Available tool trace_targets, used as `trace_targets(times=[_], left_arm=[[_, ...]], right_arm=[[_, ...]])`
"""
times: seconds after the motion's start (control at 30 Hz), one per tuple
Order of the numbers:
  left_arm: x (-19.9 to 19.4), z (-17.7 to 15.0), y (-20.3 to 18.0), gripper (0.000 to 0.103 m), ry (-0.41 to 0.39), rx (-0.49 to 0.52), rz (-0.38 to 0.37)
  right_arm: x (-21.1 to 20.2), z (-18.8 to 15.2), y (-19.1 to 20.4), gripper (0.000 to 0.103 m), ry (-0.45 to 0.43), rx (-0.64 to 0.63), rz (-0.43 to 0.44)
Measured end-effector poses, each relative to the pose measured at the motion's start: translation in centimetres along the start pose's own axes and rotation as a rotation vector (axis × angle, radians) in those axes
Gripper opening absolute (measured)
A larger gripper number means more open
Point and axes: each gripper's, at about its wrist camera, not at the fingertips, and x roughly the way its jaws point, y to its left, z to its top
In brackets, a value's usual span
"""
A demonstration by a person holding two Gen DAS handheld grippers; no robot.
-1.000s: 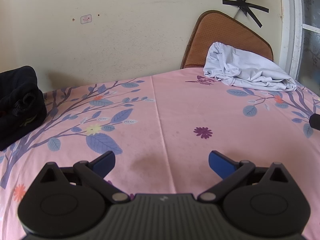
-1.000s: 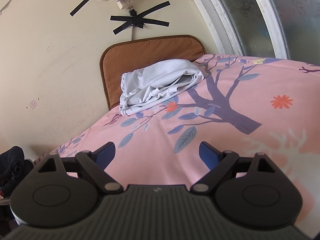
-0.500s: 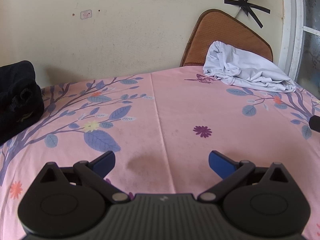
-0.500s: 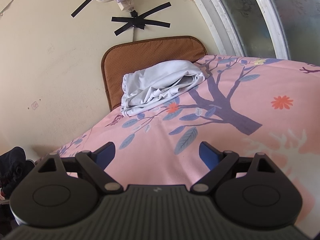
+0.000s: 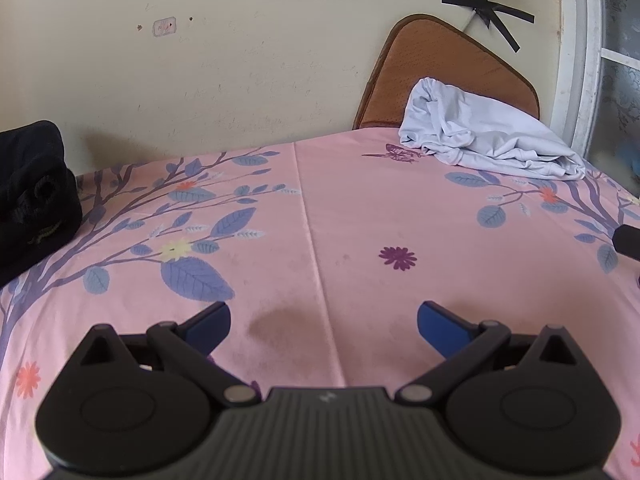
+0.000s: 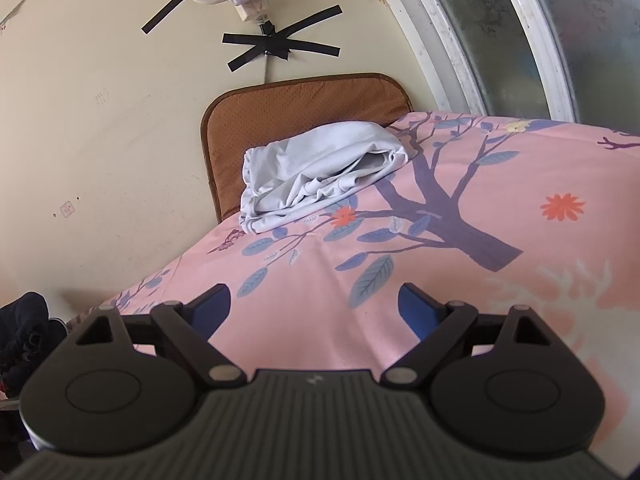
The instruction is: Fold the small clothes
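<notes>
Reaching for the pale garment (image 6: 320, 168) is the step in hand, as I judge it, since neither tool holds anything. The left tool (image 5: 324, 322) is spread wide over the pink floral cloth (image 5: 360, 220) covering the tabletop, with bare cloth between its blue fingertips (image 5: 210, 326). The right tool (image 6: 314, 308) is likewise spread and empty, pointing toward the garment.

The garment lies bunched in a loose heap at the far edge of the tabletop, resting partly against the brown cushion (image 6: 288, 100) that leans on the wall. A black garment (image 5: 32, 192) sits well apart from the pale one, at the opposite far corner.

To do it well, I would bring both tools to the pale garment's near hem, pinch a single layer at two separated points, then drag it onto the bare middle of the cloth and spread it flat before any fold. Gripping several layers at once risks keeping the bundle twisted.

No brand or legible writing shows; the small sticker (image 5: 164, 27) on the wall is too small to read.
</notes>
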Motion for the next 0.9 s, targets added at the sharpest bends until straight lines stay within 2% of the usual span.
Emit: trace_targets(times=[0.9], left_arm=[[0.35, 0.00, 0.11, 0.103, 0.021, -0.008, -0.003]], right_arm=[[0.00, 0.03, -0.02, 0.093, 0.001, -0.001, 0.001]])
